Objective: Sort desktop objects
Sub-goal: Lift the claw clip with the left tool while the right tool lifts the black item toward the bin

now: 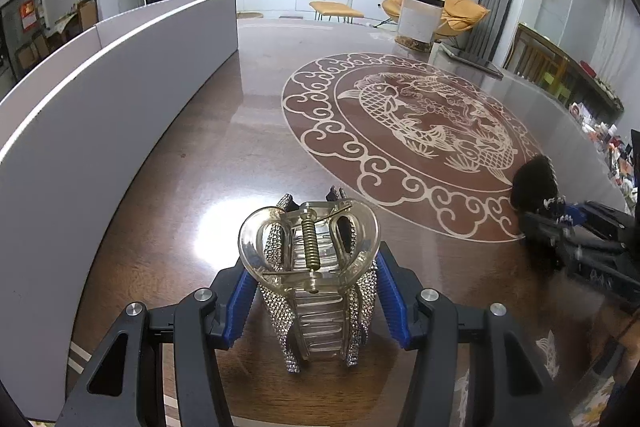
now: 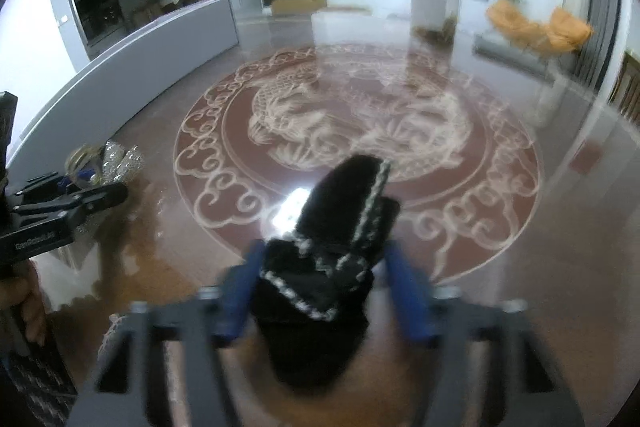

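hair claw [image 1: 316,287] in left gripper [image 1: 316,301] — table [image 1: 160,187]

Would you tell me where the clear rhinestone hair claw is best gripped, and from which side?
Grip the hair claw across its two rhinestone-covered flanks, coming from the hinge end above the spring; those long sides are broad and roughly parallel. The left gripper already clamps it so.

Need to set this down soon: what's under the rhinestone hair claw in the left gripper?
Glossy brown tabletop shows around the rhinestone hair claw held in the left gripper. The spot directly beneath it is covered; contact can't be told.
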`<state>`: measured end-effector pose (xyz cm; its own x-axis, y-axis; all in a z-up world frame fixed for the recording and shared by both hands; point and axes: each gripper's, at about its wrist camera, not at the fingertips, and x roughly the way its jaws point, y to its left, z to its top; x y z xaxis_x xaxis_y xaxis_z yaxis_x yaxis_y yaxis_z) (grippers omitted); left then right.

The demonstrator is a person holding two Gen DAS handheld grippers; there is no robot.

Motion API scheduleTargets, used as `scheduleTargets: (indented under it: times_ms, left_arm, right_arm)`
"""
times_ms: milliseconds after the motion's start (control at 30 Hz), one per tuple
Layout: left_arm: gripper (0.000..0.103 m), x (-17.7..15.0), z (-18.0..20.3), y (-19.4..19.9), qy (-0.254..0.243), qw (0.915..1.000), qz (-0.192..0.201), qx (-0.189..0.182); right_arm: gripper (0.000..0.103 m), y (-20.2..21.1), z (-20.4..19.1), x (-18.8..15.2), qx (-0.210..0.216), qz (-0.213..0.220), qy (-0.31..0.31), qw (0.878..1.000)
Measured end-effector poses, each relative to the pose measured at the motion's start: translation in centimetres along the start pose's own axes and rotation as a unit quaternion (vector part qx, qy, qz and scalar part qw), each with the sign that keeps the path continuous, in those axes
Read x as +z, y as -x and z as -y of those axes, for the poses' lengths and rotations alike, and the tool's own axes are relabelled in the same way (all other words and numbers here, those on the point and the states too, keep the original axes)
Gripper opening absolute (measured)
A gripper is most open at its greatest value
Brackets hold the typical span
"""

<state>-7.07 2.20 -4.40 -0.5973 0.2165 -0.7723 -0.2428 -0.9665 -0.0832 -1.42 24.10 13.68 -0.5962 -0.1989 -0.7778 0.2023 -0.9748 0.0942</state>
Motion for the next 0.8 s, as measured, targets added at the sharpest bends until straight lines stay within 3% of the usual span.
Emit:
scheduleTargets:
  times_ms: [133,333,433,600,800]
  left_arm:
    - [0.055,0.1,-0.7,2.1,0.029,0.9990,0.025,-0.022]
    - [0.055,-0.2,-2.2,6.1,0.074,0.9957,0.042,-0.038]
    - [0.055,0.4,-3.4,8.3,0.090,0.9935,0.055,-0.044]
    - [0.055,3.8,-7.9,13.7,0.099,0.9906,0.091,-0.025]
    - [0.055,7.4,-17.0,16.8,0.135,0.9852,0.094,0.046]
  right_arm:
    - [0.041,3.2,-0.6,0.3,0.009,0.026,0.004,1.000]
    - [0.041,4.0,-2.3,0.1,0.048,0.008,0.008,0.999]
    - [0.041,4.8,-4.3,1.7,0.072,0.016,0.026,0.997]
    - [0.041,6.9,-10.0,8.2,0.121,0.059,0.083,0.987]
    - [0.041,6.7,-19.2,17.4,0.194,0.087,0.144,0.966]
